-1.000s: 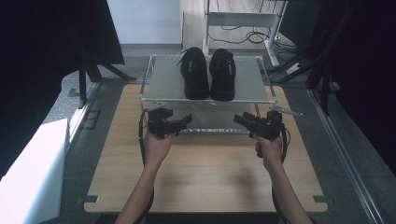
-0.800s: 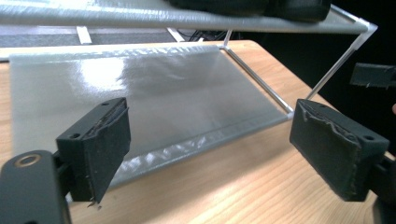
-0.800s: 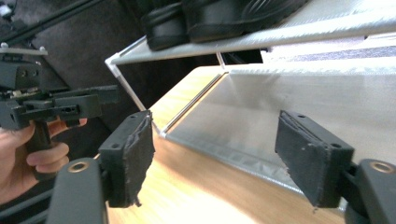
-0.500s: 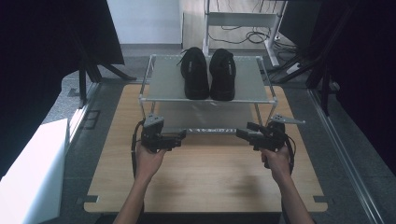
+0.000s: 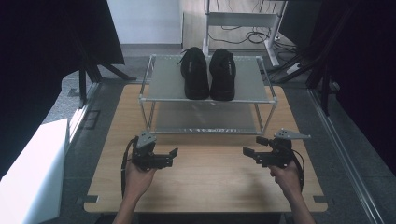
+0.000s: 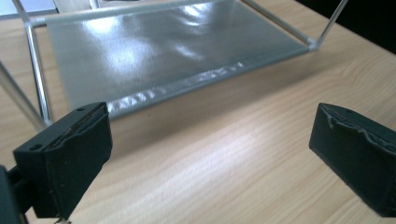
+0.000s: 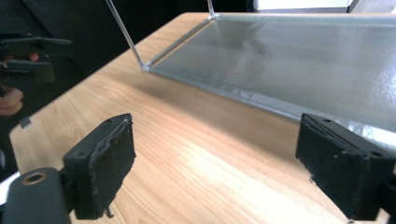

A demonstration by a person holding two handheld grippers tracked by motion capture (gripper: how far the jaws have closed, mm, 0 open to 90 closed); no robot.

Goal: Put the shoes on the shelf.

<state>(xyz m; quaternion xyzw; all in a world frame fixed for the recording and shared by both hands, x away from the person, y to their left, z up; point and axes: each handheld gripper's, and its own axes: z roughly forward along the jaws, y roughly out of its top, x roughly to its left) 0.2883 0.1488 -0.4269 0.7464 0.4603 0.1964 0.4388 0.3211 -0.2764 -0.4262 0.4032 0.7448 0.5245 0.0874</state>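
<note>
high view: left claw [image 5: 173, 155] and right claw [image 5: 247, 153] held low over wooden bench [image 5: 210, 186], near front edge of two-tier rack [image 5: 205, 100], well apart from each other, tips turned inward. pair of black shoes [image 5: 208, 74] side by side on top shelf, toes toward bench front. left gripper view: jaws wide, nothing between, lower shelf [image 6: 168, 46] just ahead. right gripper view: jaws wide, empty, bare wood below.
</note>
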